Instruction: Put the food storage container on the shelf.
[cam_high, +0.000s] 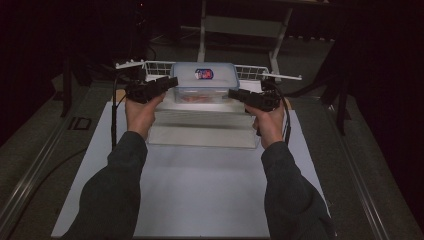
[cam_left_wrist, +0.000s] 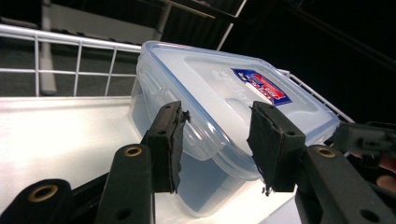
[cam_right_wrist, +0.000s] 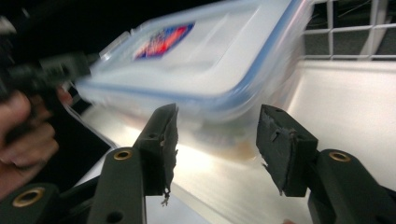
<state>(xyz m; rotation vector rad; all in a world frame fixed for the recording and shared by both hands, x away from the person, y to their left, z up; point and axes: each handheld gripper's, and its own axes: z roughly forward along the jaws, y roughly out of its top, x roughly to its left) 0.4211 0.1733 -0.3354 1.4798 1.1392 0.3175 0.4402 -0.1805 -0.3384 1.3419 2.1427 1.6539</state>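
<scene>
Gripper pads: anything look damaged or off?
Yes. The black pad facings are frayed on both: left gripper pads show torn, ragged edges, and the right gripper pads look chipped, with loose shreds hanging. The lidded container sits level and closed.

Count on the bench (cam_high: 200, 200): one clear lidded plastic container (cam_high: 205, 82) bearing one red-and-blue label (cam_high: 203, 74), one white wire rack (cam_high: 250, 73) behind it, one white sheet (cam_high: 190, 185) covering the surface, and two hand-held tools, left tool (cam_high: 170, 83) and right tool (cam_high: 234, 93).
</scene>
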